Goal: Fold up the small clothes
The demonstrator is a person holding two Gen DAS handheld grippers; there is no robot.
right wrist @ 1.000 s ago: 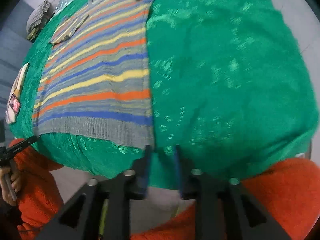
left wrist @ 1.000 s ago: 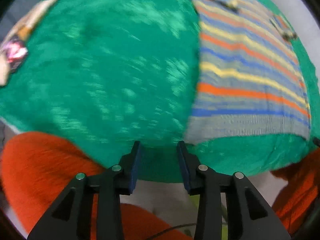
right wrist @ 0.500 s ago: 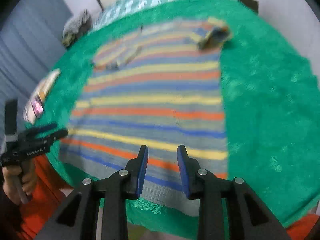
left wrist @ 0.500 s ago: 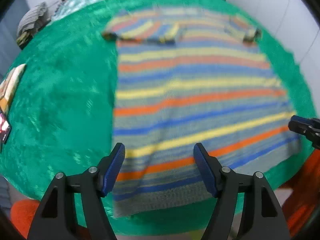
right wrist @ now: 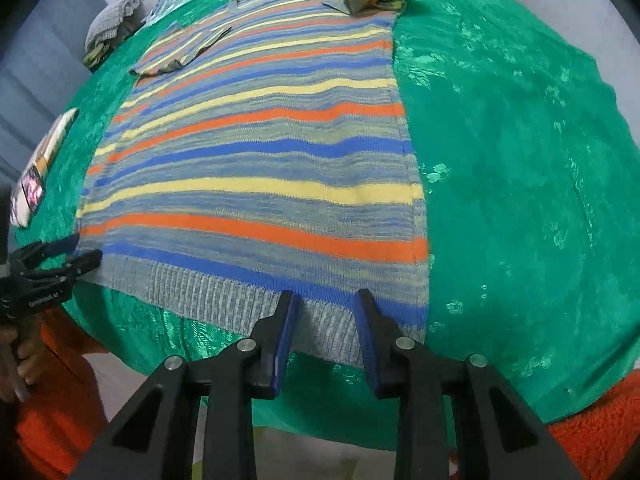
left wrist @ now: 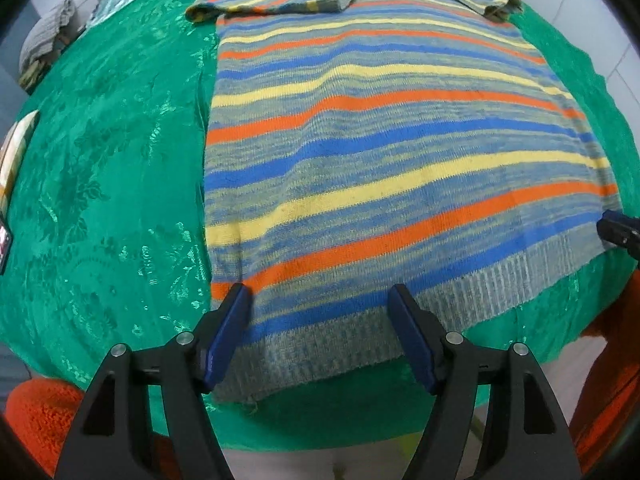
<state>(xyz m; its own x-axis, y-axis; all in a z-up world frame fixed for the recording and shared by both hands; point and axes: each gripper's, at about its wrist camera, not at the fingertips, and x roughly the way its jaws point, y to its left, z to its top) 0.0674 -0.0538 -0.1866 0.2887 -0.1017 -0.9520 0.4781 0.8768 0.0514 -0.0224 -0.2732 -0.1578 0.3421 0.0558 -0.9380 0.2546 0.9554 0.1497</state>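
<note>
Now left claw (left wrist: 320, 316) (jaws wider) overhangs sweater (left wrist: 380, 152).

Even, diffuse indoor light; bright, colours saturated. Satin sheen and pale glints on green tablecloth (left wrist: 120, 168), strongest at right of right wrist view. Soft, faint shadow under striped sweater (left wrist: 380, 160) hem at lower centre. Heavy fisheye bowing; black vignette in all corners. Centre sharp, knit texture legible; slight softness and smear toward upper edges and far left of frame.
</note>
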